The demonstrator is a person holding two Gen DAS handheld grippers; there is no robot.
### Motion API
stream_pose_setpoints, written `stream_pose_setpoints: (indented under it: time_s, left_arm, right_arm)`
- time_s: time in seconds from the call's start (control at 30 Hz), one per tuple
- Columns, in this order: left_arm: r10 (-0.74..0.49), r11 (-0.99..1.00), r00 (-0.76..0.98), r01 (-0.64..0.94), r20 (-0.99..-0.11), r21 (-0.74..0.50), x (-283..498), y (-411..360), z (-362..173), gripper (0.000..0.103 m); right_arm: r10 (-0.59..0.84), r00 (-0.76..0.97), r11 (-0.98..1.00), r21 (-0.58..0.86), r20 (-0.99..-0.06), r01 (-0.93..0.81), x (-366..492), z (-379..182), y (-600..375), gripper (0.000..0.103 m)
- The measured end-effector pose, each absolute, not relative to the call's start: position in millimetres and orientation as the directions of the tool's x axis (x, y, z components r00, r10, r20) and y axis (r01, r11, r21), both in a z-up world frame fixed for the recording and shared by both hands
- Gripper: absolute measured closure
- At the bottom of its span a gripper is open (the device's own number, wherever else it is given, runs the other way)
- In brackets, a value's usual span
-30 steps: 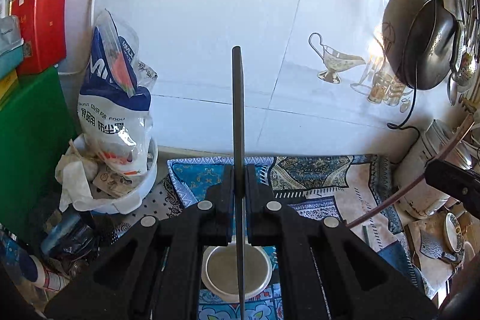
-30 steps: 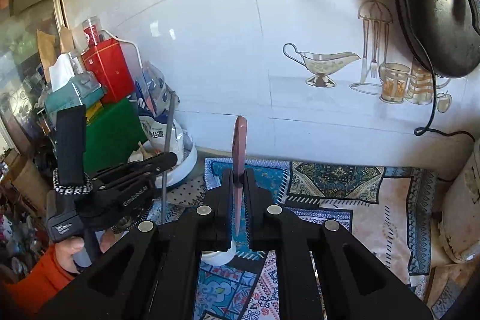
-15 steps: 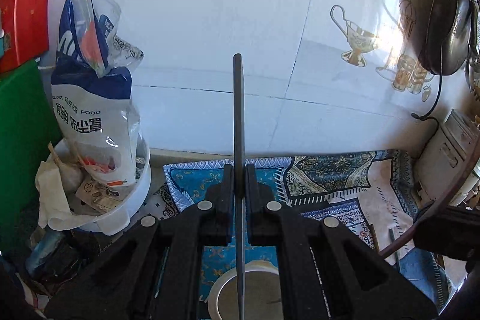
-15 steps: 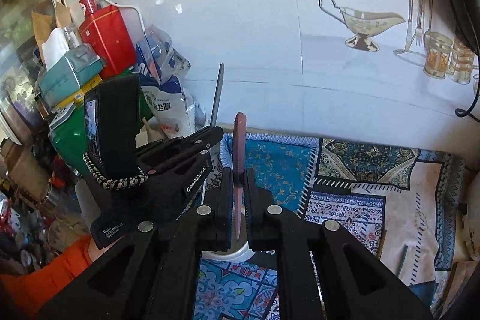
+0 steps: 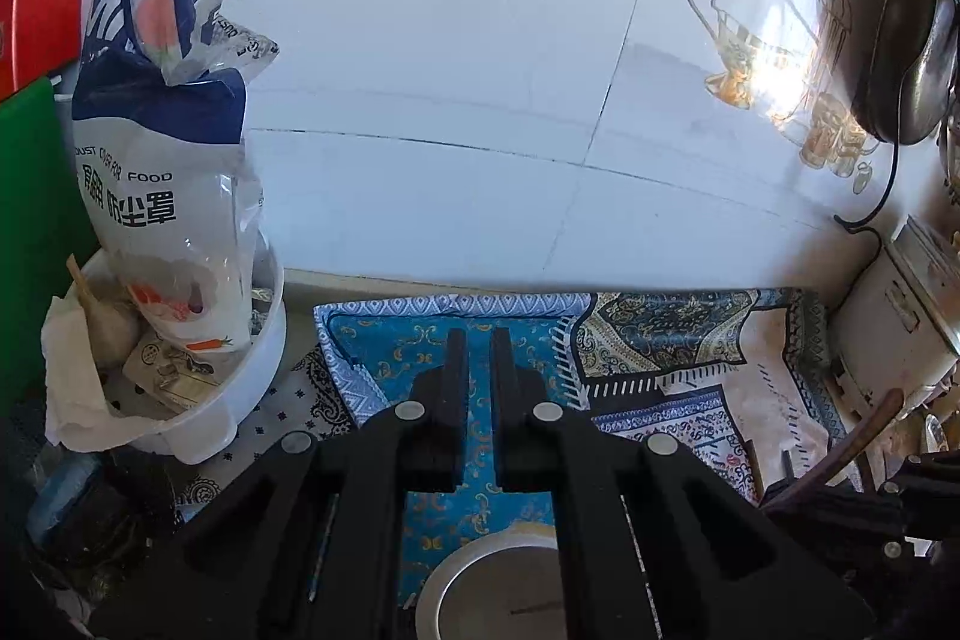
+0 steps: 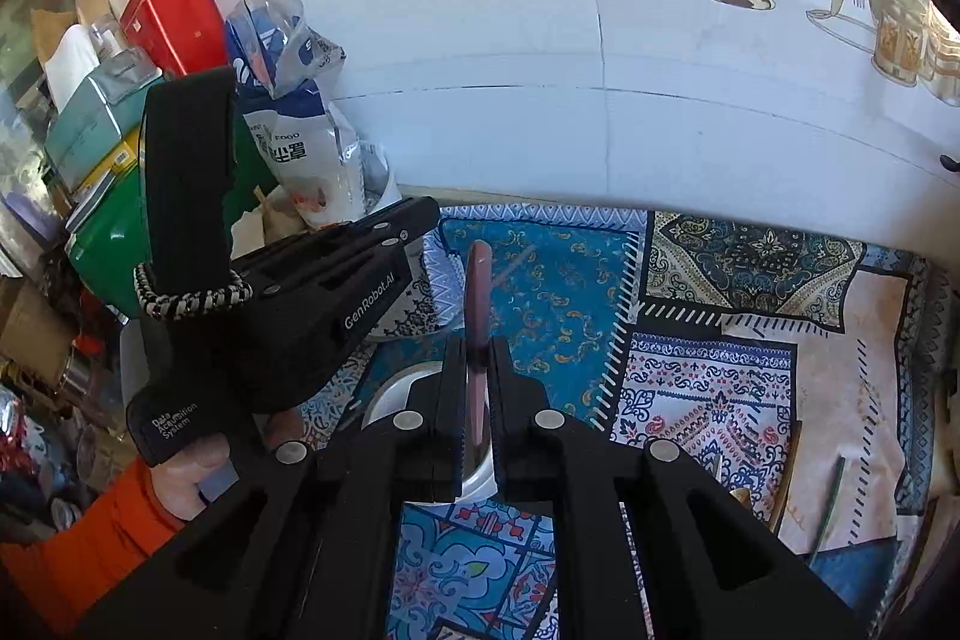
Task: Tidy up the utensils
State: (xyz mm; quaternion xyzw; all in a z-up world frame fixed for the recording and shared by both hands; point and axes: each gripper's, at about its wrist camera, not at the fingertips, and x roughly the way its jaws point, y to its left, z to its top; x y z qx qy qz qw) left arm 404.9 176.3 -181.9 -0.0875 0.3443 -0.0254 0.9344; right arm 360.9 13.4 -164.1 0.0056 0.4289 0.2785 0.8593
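Utensil (image 6: 478, 280), reddish-brown, stands clamped in the right claw (image 6: 477, 346); lower it straight into the white cup (image 6: 387, 391). Left claw (image 5: 477, 337) is closed and empty.

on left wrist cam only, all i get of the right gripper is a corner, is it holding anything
Observer: Yes. The right gripper is shut on a reddish-brown utensil handle that sticks up between its fingers.
Operator: where's the bowl from there
Observer: The white bowl lies just below and left of that gripper's fingertips, mostly hidden behind them.
Operator: and my own gripper
Observer: The left gripper reaches in from the left near the bowl, held by a hand in an orange sleeve.
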Motion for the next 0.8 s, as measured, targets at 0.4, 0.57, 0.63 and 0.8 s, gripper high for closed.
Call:
stream_pose_setpoints:
  time_s: [0.4,0.57,0.63,0.8]
  left_arm:
    - [-0.036,0.995,0.610,-0.056,-0.791,-0.088,375,225,-189,0.061]
    - [-0.069,0.995,0.519,-0.026,-0.852,-0.096,384,233,-206,0.060]
    - [-0.090,0.994,0.471,-0.018,-0.877,-0.111,393,233,-217,0.060]
    - [-0.083,0.996,0.352,0.019,-0.932,-0.082,413,226,-252,0.060]
  right_arm:
    - [0.484,0.433,0.833,0.249,-0.760,-0.494,370,-175,14,0.097]
    - [0.471,0.439,0.842,0.241,-0.766,-0.483,374,-174,8,0.079]
    - [0.463,0.454,0.850,0.236,-0.761,-0.472,373,-171,2,0.067]
    - [0.425,0.508,0.879,0.208,-0.750,-0.428,363,-166,-18,0.048]
